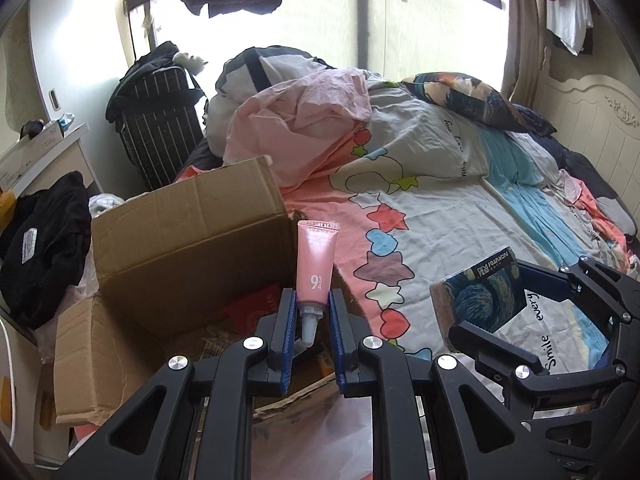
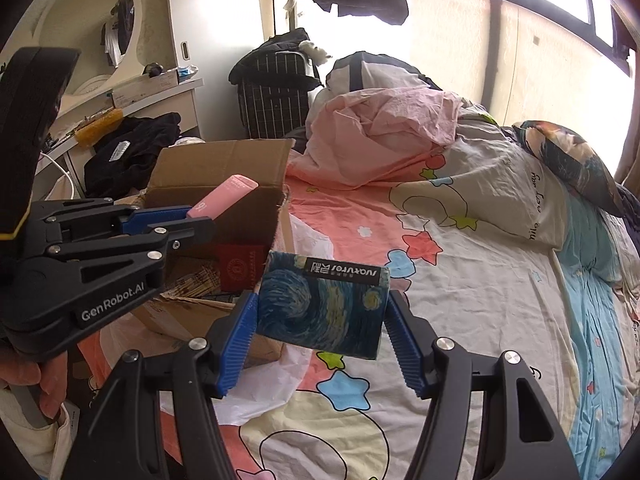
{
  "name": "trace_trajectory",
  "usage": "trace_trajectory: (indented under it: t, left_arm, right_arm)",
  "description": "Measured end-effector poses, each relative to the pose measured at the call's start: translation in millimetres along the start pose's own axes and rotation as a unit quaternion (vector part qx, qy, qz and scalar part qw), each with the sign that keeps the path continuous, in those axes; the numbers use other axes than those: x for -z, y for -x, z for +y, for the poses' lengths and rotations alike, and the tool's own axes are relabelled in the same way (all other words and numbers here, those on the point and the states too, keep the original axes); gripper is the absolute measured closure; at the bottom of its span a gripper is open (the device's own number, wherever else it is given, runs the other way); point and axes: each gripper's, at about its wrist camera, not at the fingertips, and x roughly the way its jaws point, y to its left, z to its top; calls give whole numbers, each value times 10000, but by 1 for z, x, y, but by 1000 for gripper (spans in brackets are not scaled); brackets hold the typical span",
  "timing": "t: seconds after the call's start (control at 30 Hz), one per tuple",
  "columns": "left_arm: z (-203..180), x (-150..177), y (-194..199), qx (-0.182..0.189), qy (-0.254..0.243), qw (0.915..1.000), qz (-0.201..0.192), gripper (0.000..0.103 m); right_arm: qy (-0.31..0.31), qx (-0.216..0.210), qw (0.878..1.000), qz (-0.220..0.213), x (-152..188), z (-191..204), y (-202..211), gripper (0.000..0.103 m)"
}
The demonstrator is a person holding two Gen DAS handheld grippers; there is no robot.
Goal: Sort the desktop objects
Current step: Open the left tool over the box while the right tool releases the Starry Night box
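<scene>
My left gripper (image 1: 312, 304) is shut on a pink tube (image 1: 316, 268), held upright by its cap end over the open cardboard box (image 1: 192, 232). The tube (image 2: 224, 196) and left gripper (image 2: 188, 220) also show in the right wrist view, above the box (image 2: 224, 168). My right gripper (image 2: 322, 320) is shut on a blue starry-night tissue pack (image 2: 324, 304), held above the bed just right of the box. The pack (image 1: 480, 292) and right gripper (image 1: 520, 304) also show in the left wrist view.
The box holds a red booklet (image 2: 240, 268) and papers. It stands at the edge of a bed with a cartoon-print quilt (image 2: 460, 280). A pink sheet (image 1: 304, 120), a pillow (image 1: 464, 96), a checked bag (image 1: 160, 120) and black clothes (image 1: 44, 240) lie around.
</scene>
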Motion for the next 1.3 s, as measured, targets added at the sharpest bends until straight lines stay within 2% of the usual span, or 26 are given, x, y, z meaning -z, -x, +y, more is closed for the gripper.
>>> trace_trajectory:
  t: [0.4,0.63,1.0,1.3]
  left_arm:
    - [65,34,4,-333,435,9984,170,87]
    - [95,44,4,-497,657,9963,247,87]
    - [111,51,-13,-504,751,9952,384,87]
    - [108,51,-24,-564,690,9952,402,87]
  right_arm:
    - [400,-345,9986,79,-12,62,-26,43]
    - [525,-497,9972,193,-19,84,-45,43]
    - [632,-547,9960,302,-26,98,-69,43]
    - [629,-592,9955,383,-27,99,-83,43]
